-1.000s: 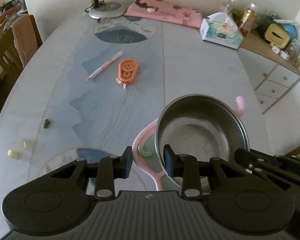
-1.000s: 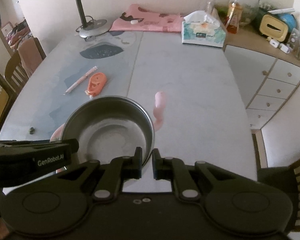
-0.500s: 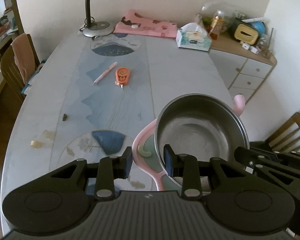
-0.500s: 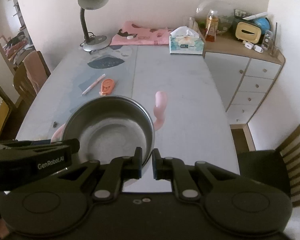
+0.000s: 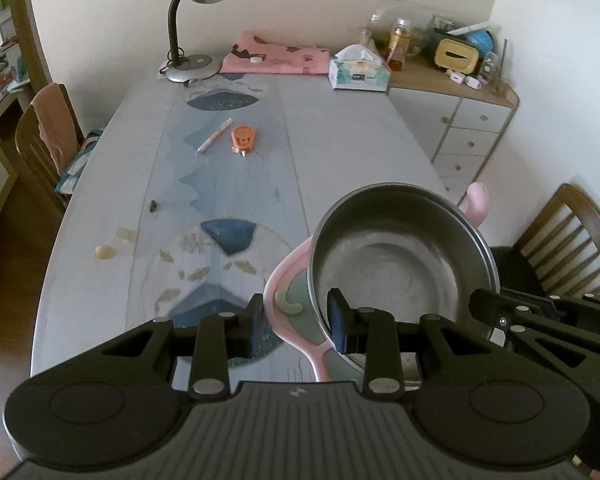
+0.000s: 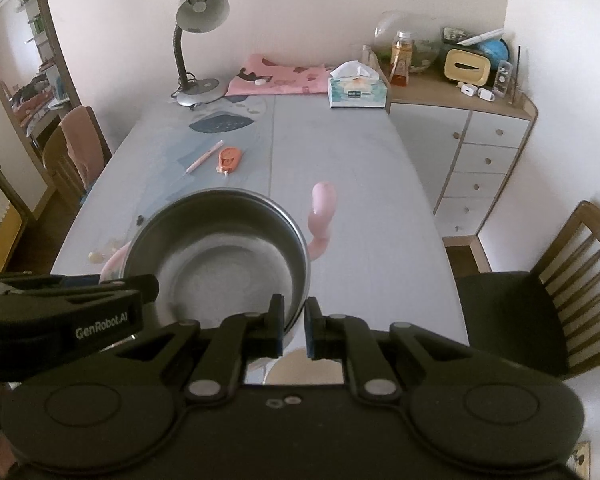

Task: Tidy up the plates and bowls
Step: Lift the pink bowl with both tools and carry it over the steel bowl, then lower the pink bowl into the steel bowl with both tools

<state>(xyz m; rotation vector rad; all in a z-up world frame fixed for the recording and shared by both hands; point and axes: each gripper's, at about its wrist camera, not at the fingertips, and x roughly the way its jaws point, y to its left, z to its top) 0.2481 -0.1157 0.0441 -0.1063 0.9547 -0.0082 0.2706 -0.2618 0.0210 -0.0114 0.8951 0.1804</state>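
Bowl of bare stainless steel, round and deep point(image 5: 404, 264), sits inside a pink plastic plate with ear-shaped handles and a green inner panel point(image 5: 288, 312), the stack held up above the near end of the long grey table point(image 5: 340, 140). Left gripper point(image 5: 296, 320) clamps across the pink plate's rim and the steel wall together, one finger outside the plate, the other inside the bowl. Right gripper point(image 6: 293, 324) pinches the bowl's near-right rim, fingers close together with the thin metal edge between them. One pink handle point(image 6: 322, 212) sticks out past the far right side of the bowl. Further down the table: orange correction tape dispenser point(image 5: 243, 139) just beside a pink pen point(image 5: 215, 140), grey gooseneck desk lamp point(image 5: 198, 20), folded pink cloth point(image 5: 276, 58), tissue box point(image 5: 358, 74). White drawer cabinet point(image 6: 480, 160) stands at the table's right side, wooden chair point(image 6: 540, 292) nearer.
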